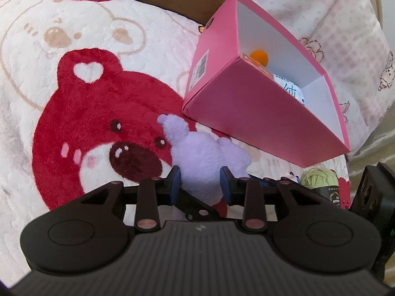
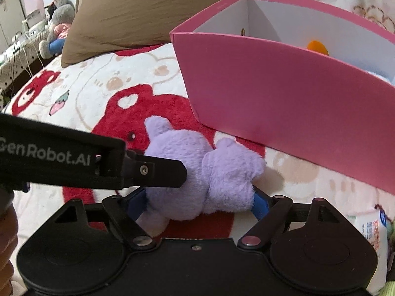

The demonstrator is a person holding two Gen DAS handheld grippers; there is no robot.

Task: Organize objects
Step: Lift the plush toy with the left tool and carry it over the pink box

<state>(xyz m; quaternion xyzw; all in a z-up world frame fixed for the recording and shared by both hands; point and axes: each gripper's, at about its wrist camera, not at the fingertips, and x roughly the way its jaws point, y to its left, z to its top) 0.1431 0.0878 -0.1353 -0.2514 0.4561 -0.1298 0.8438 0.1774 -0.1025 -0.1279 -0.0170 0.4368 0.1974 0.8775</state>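
Pinching purple plush (image 1: 200, 157) (left tool (image 1: 200, 185)).

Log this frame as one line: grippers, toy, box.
left gripper: shut on purple plush toy | right gripper: open, straddling same toy | pink box: open, behind toy, orange ball inside | toy on blanket

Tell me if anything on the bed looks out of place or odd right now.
The pink box sits tilted, not flat on the blanket. The purple plush toy lies loose outside it, with both grippers at it at once: left gripper pinching it, right gripper's fingers straddling it.
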